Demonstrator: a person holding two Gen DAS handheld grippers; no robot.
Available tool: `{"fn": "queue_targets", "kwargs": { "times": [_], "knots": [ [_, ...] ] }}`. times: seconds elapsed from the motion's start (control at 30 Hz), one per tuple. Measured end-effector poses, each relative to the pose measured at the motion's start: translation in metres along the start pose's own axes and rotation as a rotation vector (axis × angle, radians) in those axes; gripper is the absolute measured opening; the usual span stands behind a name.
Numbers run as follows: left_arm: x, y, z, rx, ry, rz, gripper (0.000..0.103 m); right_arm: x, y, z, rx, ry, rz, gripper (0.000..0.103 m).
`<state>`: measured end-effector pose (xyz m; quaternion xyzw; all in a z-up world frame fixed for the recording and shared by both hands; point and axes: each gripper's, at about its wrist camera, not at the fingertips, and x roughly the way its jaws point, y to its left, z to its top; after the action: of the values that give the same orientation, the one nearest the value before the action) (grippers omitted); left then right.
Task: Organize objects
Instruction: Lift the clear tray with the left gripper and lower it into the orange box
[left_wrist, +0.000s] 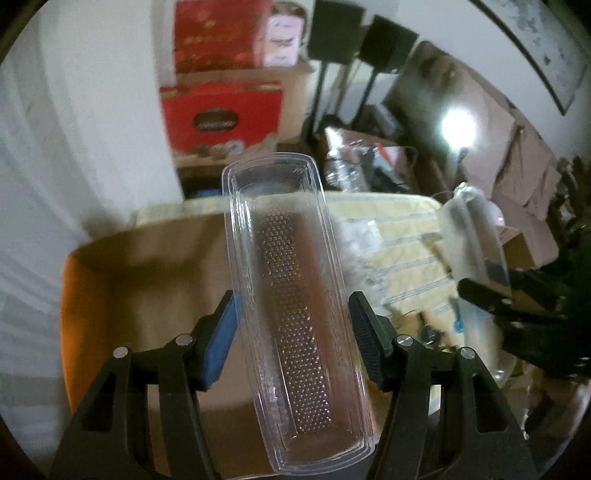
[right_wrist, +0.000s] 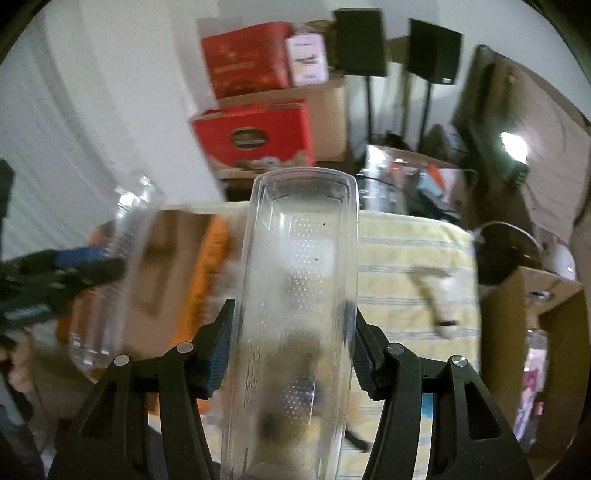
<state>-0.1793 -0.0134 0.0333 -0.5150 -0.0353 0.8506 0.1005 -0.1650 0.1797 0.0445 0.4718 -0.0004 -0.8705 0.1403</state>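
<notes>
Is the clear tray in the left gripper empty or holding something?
Empty, as far as shows: the clear tray between the left gripper fingers lets the cardboard box show through its dimpled bottom.

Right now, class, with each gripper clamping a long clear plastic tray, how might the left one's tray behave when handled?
The long clear plastic tray looks thin-walled, so probably light and somewhat flexible. Its glossy sides may slip between the left gripper fingers. Held near one end, it might tilt.
</notes>
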Motion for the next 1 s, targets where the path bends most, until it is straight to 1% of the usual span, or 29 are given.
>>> {"fn": "queue_targets", "kwargs": {
  "times": [0.1,0.23,0.4,0.47,0.67,0.8,0.93,1.0],
  "knots": [
    [0.009,0.018,-0.01,-0.025,0.027,0.026,0.057,0.009,0.03,0.005,-0.018,0.011,0.05,0.057],
    [0.02,0.037,-0.022,-0.054,0.057,0.049,0.057,0.024,0.06,0.008,-0.025,0.032,0.105,0.057],
    [0.025,0.06,-0.033,-0.089,0.074,0.069,0.057,0.046,0.089,0.011,-0.021,0.062,0.161,0.058],
    [0.027,0.067,-0.035,-0.099,0.077,0.076,0.057,0.054,0.097,0.012,-0.023,0.076,0.171,0.058],
    [0.034,0.088,-0.041,-0.132,0.093,0.09,0.057,0.077,0.12,0.012,-0.027,0.1,0.172,0.058],
    [0.042,0.099,-0.042,-0.153,0.103,0.093,0.057,0.091,0.129,0.009,-0.038,0.113,0.143,0.059],
    [0.053,0.102,-0.047,-0.163,0.122,0.095,0.057,0.102,0.133,0.003,-0.059,0.129,0.079,0.061],
    [0.059,0.103,-0.048,-0.165,0.133,0.087,0.057,0.104,0.133,0.0,-0.066,0.13,0.076,0.063]
  ]
}}
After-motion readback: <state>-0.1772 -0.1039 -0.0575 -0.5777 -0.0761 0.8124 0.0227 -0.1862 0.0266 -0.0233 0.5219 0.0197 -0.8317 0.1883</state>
